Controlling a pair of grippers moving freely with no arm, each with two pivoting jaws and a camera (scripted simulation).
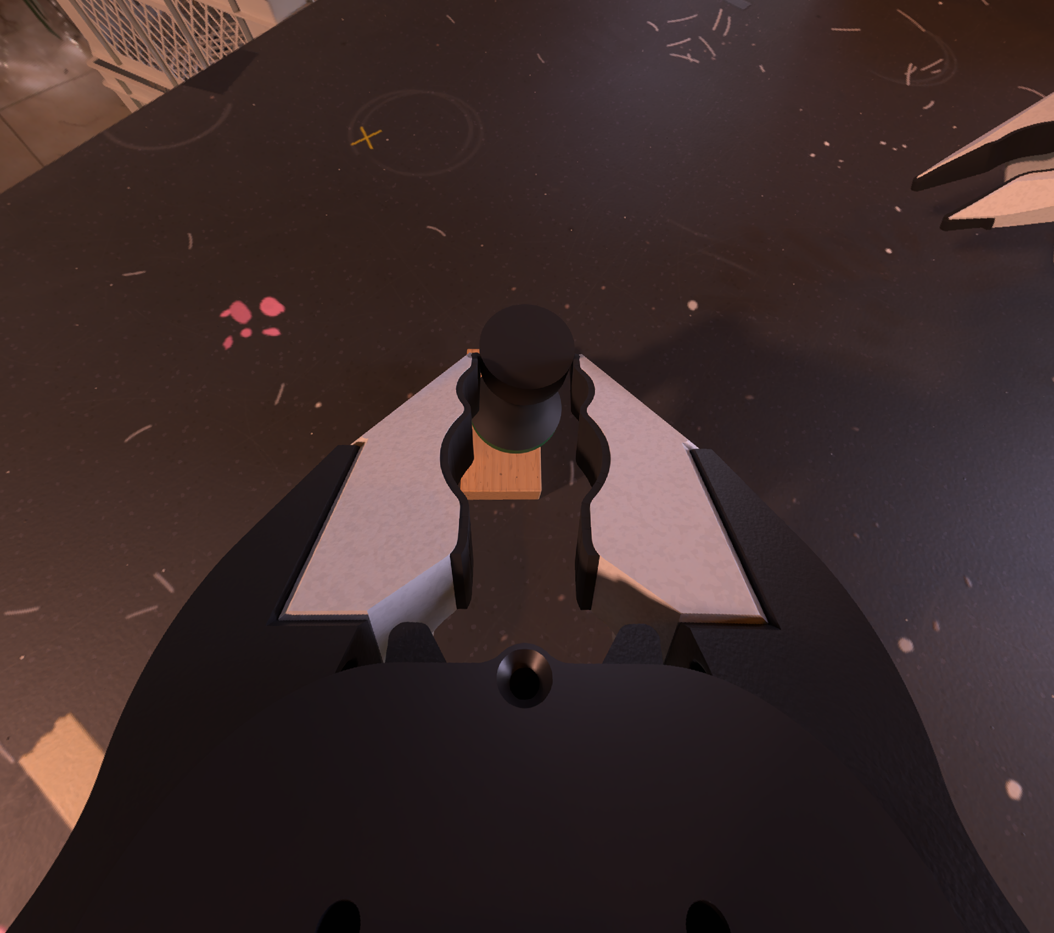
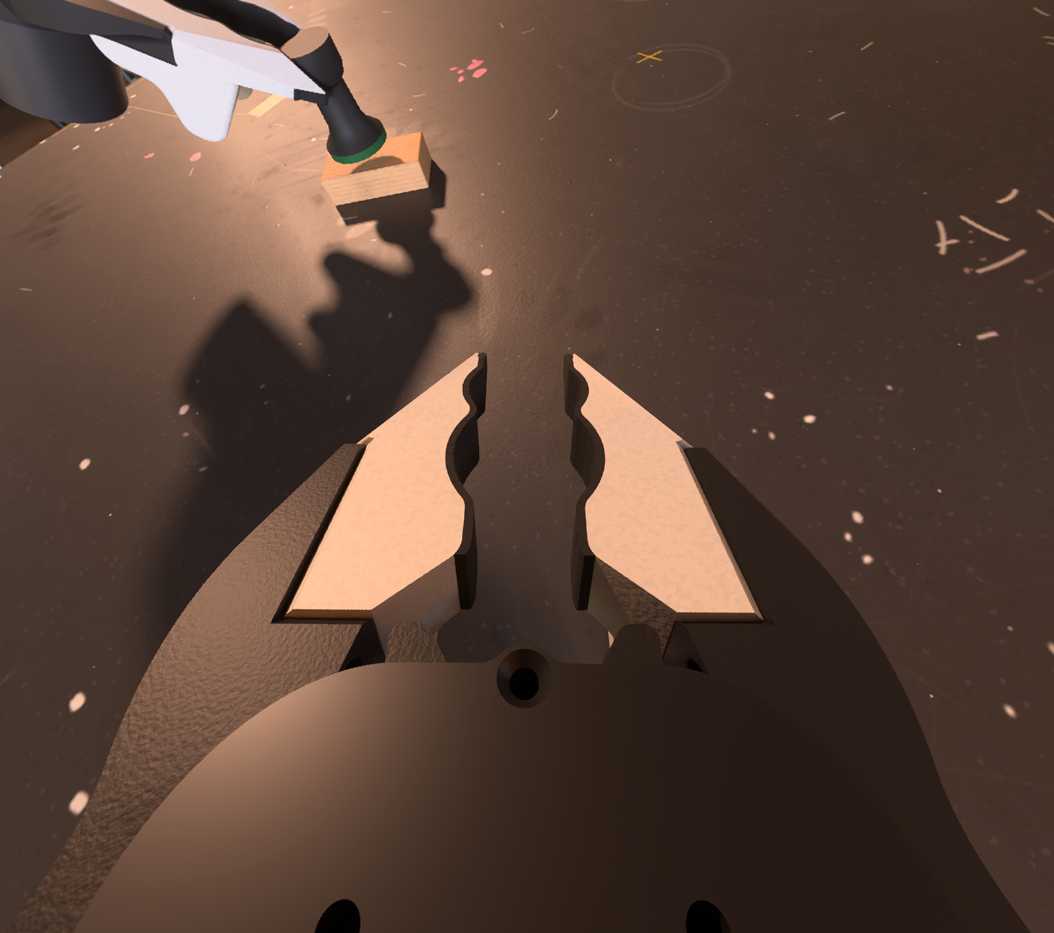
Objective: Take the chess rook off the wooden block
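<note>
Pinching chess rook (image 1: 522, 381) head: left tool (image 1: 523, 363); base on wooden block (image 1: 505, 472); right tool (image 2: 525, 363) spread.

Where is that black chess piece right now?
The chess rook stands tilted on the wooden block, pinched near its top by the left claw, upper left in the right wrist view.

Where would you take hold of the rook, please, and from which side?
Grip the rook at the narrow neck just under its wide flat top, fingers on opposite sides, coming in level above the block. The flared head should stop it slipping down and the flared base stays clear. The left hand-held gripper already pinches it there; the rook leans, its base still at the block.
</note>
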